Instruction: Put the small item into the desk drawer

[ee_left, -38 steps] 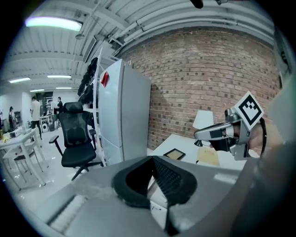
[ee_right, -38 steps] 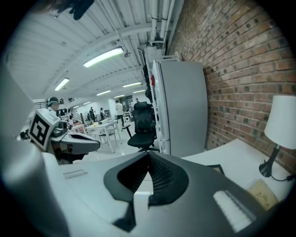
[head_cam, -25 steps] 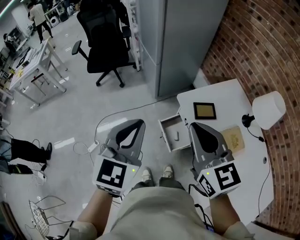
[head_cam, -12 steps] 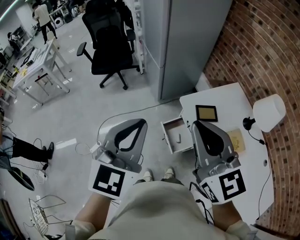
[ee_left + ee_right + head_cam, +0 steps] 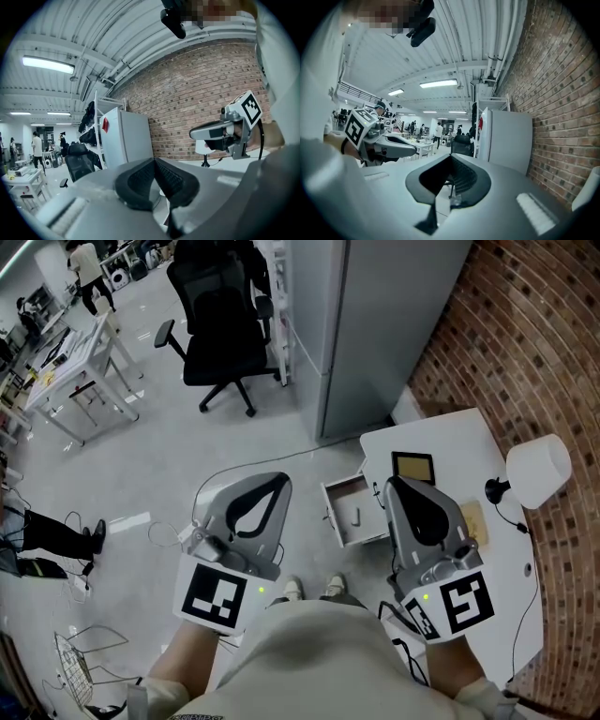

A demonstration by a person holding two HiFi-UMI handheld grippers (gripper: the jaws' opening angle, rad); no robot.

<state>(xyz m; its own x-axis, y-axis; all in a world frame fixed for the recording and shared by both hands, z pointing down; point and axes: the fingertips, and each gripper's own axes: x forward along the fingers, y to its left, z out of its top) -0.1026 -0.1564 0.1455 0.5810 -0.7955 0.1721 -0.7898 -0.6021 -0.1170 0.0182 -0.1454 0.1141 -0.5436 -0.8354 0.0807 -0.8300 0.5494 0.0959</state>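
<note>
The small item (image 5: 356, 516), a pale slender piece too small to be named more closely, was seen lying inside the desk drawer (image 5: 329, 500), which stood pulled out from the left side of the white surface (image 5: 441, 432). On that evidence the main step of the task was judged to have been done: the item was in the drawer and was held by nothing.

The left claw (image 5: 279, 483) was held over the floor, left of the drawer and apart from it. In the left gripper view its two ribbed pads were pressed together at the tips, and nothing was caught between them. The right claw (image 5: 391, 486) was held above the near edge of the surface, just beside the drawer. Its jaws were likewise closed fully on each other, and no object was gripped.

The drawer was left open. Since only the placing is asked for by the task sentence, little was judged to remain; if the drawer was meant to be pushed shut, that step was not yet done.

A framed picture (image 5: 411, 464), a white lamp (image 5: 537, 463) and a tan pad (image 5: 473, 519) were left on the surface, and none of them was touched.
</note>
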